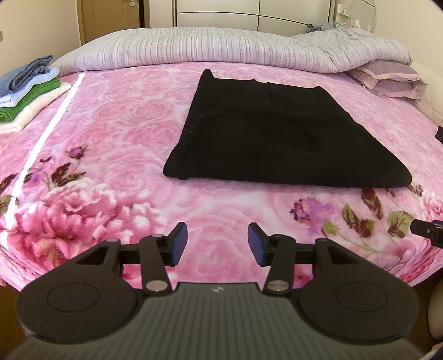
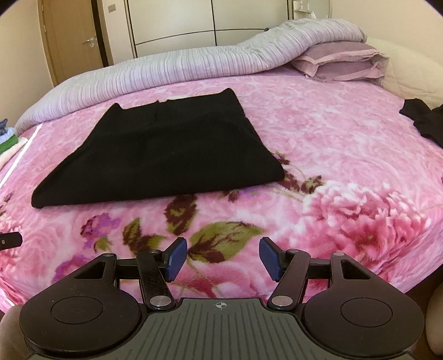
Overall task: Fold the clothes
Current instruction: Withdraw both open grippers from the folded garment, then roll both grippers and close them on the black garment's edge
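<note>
Left wrist view: left gripper (image 1: 218,243) hovering over pink floral blanket (image 1: 116,144) near the bed's front edge, jaws spread wide, blue pads (image 1: 178,243) bare, nothing held. Black garment (image 1: 277,133) lying flat ahead and slightly right, already folded into a rough rectangle, well apart from the fingertips; probably laid mid-bed to leave working room on all sides. Stack of folded clothes (image 1: 30,91) at far left edge, grey-blue on top, then light blue, green, cream at bottom; likely the finished pile, kept clear of the work area. Striped lilac duvet (image 1: 221,47) bunched along the far side, pillow (image 1: 387,80) at far right, seemingly pushed back to free the surface. Tip of the other tool poking in at right edge. No containers in sight, so nothing to report on contents. Right wrist view: right gripper (image 2: 222,259) also low over the blanket, jaws wide apart, empty. Same black garment (image 2: 155,155) ahead and left, not touched. Another dark garment (image 2: 423,121) crumpled at far right edge, unfolded, probably next in line. Pillow and duvet at the back, wardrobe (image 2: 193,22) and door (image 2: 72,38) behind. Judging from the layout: black piece looks done or one fold short, both tools backed off and free.
</note>
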The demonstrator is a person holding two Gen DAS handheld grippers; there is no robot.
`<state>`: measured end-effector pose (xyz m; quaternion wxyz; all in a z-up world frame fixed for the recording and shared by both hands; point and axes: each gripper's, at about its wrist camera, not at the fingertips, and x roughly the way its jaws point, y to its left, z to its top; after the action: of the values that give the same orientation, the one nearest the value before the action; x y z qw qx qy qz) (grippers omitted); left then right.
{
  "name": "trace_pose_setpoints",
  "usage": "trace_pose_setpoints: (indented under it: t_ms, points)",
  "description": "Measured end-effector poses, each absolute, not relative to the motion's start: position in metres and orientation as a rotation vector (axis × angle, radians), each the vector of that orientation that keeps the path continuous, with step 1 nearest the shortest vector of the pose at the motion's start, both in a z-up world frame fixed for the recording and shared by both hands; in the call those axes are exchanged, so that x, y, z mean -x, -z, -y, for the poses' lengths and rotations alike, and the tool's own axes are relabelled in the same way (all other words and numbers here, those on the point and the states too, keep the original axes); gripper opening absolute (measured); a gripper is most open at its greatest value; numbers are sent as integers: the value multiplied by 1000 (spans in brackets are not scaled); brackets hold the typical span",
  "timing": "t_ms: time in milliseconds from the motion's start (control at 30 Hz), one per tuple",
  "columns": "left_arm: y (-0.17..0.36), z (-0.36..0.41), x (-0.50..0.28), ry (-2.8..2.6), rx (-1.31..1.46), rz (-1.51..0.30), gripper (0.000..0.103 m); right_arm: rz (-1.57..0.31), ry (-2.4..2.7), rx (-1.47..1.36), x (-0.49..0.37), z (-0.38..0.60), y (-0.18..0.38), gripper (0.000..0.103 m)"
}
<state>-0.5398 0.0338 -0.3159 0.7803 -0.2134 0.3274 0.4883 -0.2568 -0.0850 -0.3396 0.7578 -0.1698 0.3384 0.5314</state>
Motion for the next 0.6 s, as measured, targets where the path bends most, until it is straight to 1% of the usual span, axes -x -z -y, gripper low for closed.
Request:
trace_pose_setpoints:
  t_ms: [600]
  points:
    - [326, -54, 536, -1056, 482, -694, 44, -748, -1154, 406, 250, 66, 349, 62]
